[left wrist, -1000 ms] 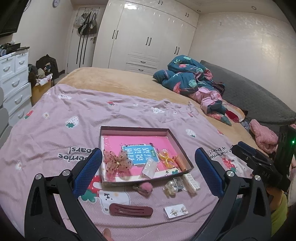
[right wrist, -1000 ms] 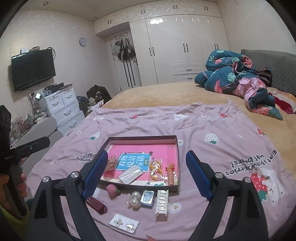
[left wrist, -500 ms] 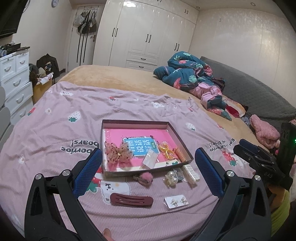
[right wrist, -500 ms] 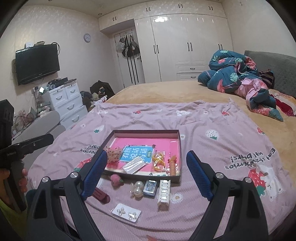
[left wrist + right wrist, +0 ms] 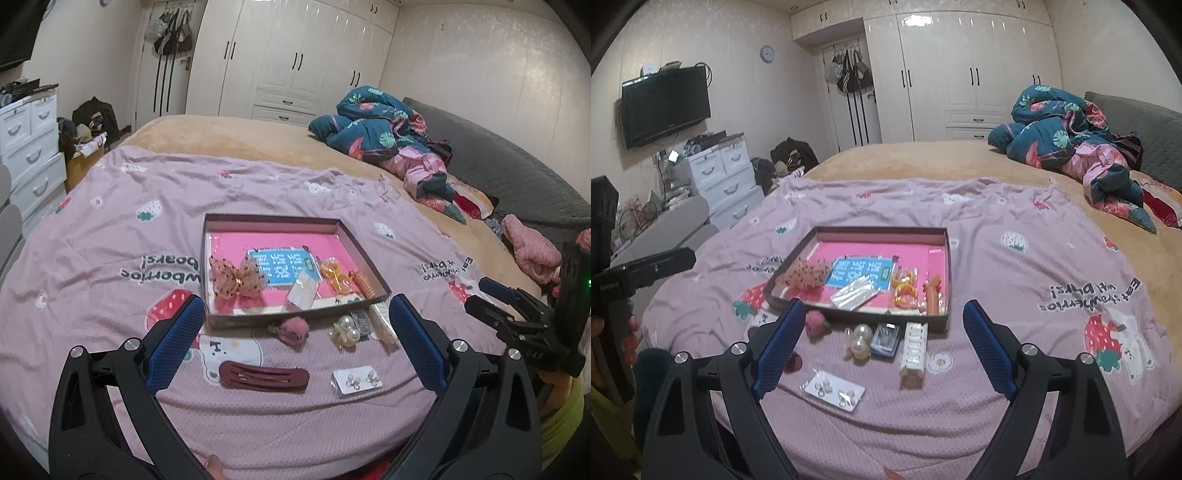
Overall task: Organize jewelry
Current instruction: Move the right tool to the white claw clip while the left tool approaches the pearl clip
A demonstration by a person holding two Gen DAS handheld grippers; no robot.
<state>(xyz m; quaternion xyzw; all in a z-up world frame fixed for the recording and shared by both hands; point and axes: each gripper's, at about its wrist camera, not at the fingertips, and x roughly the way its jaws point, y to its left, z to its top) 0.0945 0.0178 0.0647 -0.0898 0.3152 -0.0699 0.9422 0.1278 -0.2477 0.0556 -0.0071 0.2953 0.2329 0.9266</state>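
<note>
A shallow box with a pink floor (image 5: 364,254) (image 5: 942,236) lies on the pink bedspread; inside are a dotted bow (image 5: 238,278), a blue card (image 5: 282,267), a clear packet (image 5: 855,293), orange rings (image 5: 905,288) and an orange spiral tie (image 5: 364,282). In front of the box lie a pink pompom clip (image 5: 291,330), pearl pieces (image 5: 860,339), a small blue case (image 5: 886,338), a white comb clip (image 5: 914,347), an earring card (image 5: 356,378) and a dark red hair clip (image 5: 264,374). My left gripper (image 5: 291,321) and right gripper (image 5: 884,321) both hover open, empty, short of these items.
The pink bedspread (image 5: 110,229) covers the near part of a tan bed. A crumpled teal and pink quilt (image 5: 1071,136) lies at the far right. White drawers (image 5: 720,177) and a wall television (image 5: 665,103) stand to the left; wardrobes line the back wall.
Both grippers have sunk a little toward the bed and come slightly closer to the box and loose items. Nothing was grasped; the jaws stay wide.
</note>
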